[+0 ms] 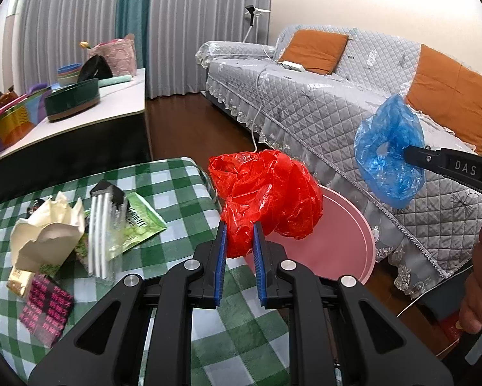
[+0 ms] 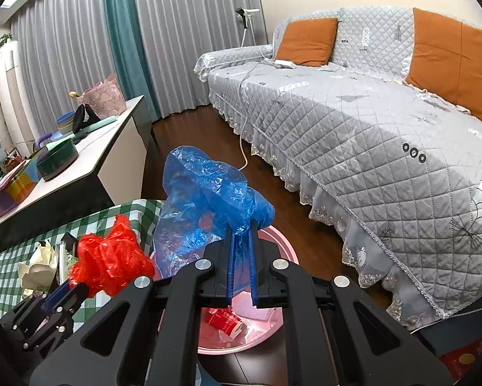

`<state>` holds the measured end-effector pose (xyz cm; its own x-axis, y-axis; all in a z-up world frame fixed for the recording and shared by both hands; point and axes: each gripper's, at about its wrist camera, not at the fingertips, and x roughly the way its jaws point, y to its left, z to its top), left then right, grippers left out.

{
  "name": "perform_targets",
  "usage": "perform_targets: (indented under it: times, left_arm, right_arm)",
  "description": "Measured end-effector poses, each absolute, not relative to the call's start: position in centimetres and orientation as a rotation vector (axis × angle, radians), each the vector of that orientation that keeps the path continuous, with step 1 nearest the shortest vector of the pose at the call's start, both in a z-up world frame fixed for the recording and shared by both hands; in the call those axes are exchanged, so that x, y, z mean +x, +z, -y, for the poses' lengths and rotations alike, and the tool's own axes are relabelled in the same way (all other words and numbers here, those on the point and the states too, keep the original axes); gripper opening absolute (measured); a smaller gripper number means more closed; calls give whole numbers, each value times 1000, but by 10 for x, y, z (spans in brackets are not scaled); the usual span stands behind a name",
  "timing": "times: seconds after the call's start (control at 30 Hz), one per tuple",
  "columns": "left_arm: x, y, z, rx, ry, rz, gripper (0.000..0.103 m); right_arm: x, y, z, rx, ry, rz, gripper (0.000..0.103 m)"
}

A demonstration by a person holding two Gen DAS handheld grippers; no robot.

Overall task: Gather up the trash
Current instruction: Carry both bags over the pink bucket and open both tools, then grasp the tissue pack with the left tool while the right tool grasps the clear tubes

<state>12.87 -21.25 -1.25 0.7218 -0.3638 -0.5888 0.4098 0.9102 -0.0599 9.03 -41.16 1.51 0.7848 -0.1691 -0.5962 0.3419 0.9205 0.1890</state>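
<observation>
The left gripper (image 1: 239, 228) pinches a crumpled red plastic bag (image 1: 266, 193) in the air, just past the right edge of the green checked table (image 1: 163, 180), above the pink bin (image 1: 337, 241); the right gripper (image 2: 241, 225) pinches a blue plastic bag (image 2: 205, 199) over that pink bin, which has a red wrapper (image 2: 224, 320) inside; crumpled paper (image 1: 44, 234), a green packet (image 1: 141, 218) and a pink packet (image 1: 46, 317) lie near the table's left edge.

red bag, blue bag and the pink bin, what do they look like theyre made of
Red bag: thin glossy plastic film, crinkled and slightly translucent. Blue bag: the same sort of film, more see-through, finely wrinkled. Pink bin: probably rigid moulded plastic, with a smooth matte wall and an even rim.
</observation>
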Motion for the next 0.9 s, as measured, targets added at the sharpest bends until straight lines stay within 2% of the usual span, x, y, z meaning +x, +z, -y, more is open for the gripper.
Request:
perform_targets:
  times: [0.17, 0.23, 0.27, 0.3, 0.4, 0.9]
  left_arm:
    - [137, -14, 219, 84, -443, -634, 16]
    - [139, -14, 220, 79, -457, -637, 17]
    - [140, -14, 219, 76, -460, -637, 19]
    - [140, -13, 219, 70, -465, -638, 24]
    - [140, -12, 216, 53, -468, -642, 37]
    - [119, 12, 167, 1, -382, -627, 36]
  right_arm:
    - [95, 11, 414, 300, -295, -625, 12]
    - [96, 9, 414, 307, -306, -633, 29]
    - [96, 9, 414, 309, -312, -632, 44]
    - [96, 9, 414, 309, -317, -629, 50]
    - [95, 9, 414, 311, -316, -628, 52]
    - [88, 27, 406, 348, -296, -597, 52]
